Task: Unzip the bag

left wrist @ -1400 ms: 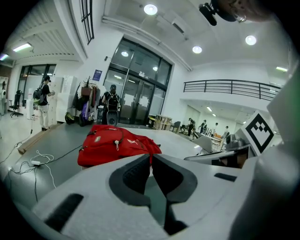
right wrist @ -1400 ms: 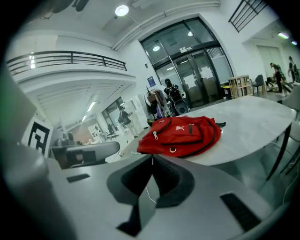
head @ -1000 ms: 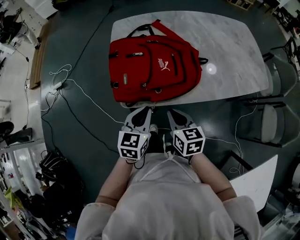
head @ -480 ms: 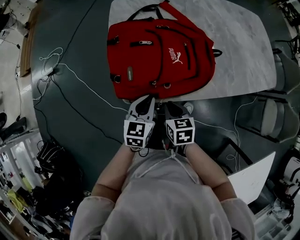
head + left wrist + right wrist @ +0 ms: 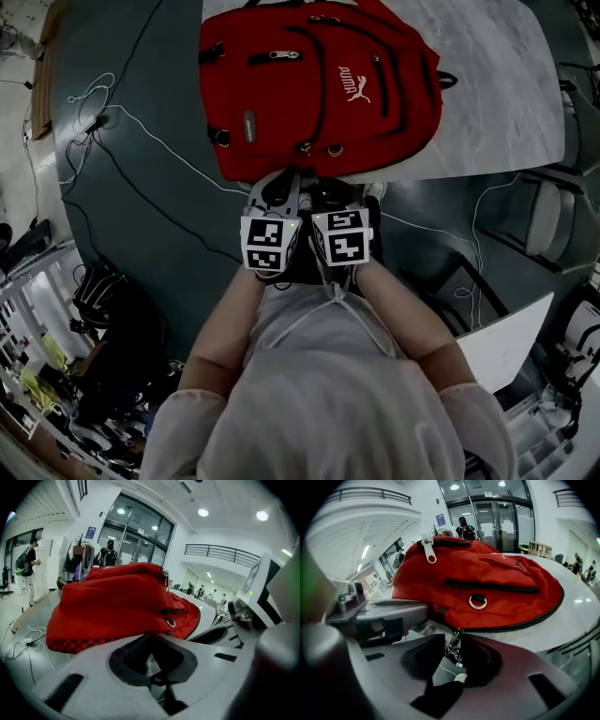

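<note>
A red backpack (image 5: pixel 319 84) lies flat on a marble table (image 5: pixel 506 84), its bottom edge toward me. Both grippers sit side by side at that near edge. My left gripper (image 5: pixel 279 183) has its jaws together, with the tips right against the bag's lower hem (image 5: pixel 117 637); I cannot tell if any fabric is pinched. My right gripper (image 5: pixel 333 195) is closed round a metal zipper pull (image 5: pixel 454 651) that hangs from the black zipper line (image 5: pixel 520 625) along the bag's base. In the left gripper view the backpack (image 5: pixel 122 602) fills the middle, and the jaws of the left gripper (image 5: pixel 150 637) meet below it.
White and black cables (image 5: pixel 141 141) trail over the dark floor left of the table. A chair (image 5: pixel 553 220) stands at the right, and a white panel (image 5: pixel 506 342) lies lower right. Another zipper pull (image 5: pixel 427 550) and a D-ring (image 5: pixel 478 602) show on the bag.
Both grippers have moved forward and closer together, from short of the table up to the backpack's near edge. The bag now sits nearer in the head view.
</note>
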### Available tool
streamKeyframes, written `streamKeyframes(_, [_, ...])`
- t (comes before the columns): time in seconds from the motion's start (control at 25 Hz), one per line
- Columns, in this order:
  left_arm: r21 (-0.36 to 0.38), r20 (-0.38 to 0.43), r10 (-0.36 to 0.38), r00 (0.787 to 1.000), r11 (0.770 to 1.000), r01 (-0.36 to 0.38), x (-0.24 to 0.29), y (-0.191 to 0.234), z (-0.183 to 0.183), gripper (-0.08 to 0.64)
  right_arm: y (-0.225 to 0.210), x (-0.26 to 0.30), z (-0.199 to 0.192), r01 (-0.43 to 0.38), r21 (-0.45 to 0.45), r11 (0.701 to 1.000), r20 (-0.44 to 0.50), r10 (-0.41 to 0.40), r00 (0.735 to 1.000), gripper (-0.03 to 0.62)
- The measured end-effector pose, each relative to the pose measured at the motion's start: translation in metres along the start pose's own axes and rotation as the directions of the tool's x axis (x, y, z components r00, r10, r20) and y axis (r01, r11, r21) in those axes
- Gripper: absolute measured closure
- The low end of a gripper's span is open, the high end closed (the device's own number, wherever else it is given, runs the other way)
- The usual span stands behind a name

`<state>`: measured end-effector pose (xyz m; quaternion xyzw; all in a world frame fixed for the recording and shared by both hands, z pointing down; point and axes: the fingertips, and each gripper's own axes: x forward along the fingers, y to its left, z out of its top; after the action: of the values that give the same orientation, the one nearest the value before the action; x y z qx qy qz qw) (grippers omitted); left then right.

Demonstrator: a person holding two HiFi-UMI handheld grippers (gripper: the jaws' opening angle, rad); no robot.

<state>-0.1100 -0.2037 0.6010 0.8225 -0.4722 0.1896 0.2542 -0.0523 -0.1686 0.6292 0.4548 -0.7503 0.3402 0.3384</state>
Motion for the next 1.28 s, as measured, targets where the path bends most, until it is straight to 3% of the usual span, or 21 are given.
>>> streamKeyframes(0.16, [-0.043,-0.020,0.001,1.000,0.999,-0.002,0.005,0.006,-0.010,0.528,0.001,-0.002,0.006,0.054,-0.100,0.993,0.037,-0.050,0.998,0.503])
streamKeyframes(0.32, [-0.054,-0.049,0.006,0.999,0.999,-0.008,0.008,0.008,-0.014,0.528,0.002,-0.003,0.004,0.027,-0.158,0.987,0.039,-0.021,0.999,0.542])
streamKeyframes(0.6, [-0.136,-0.137,0.001,0.991,0.990,-0.020,0.015,0.011,-0.026,0.532,-0.004,-0.001,-0.002,-0.055,-0.067,0.996,-0.017,0.054,0.998,0.565])
streamKeyframes(0.84, [-0.069,-0.120,0.029,0.992,0.997,-0.037,0.015,0.012,-0.026,0.534,-0.020,-0.002,-0.007,-0.063,-0.089,0.994,-0.063,0.057,0.996,0.566])
streamKeyframes(1.28, [-0.074,-0.119,0.039,0.992,0.996,-0.048,0.015,0.013,-0.028,0.535,-0.077,-0.021,-0.017,-0.022,-0.154,0.988,-0.127,0.002,0.992,0.566])
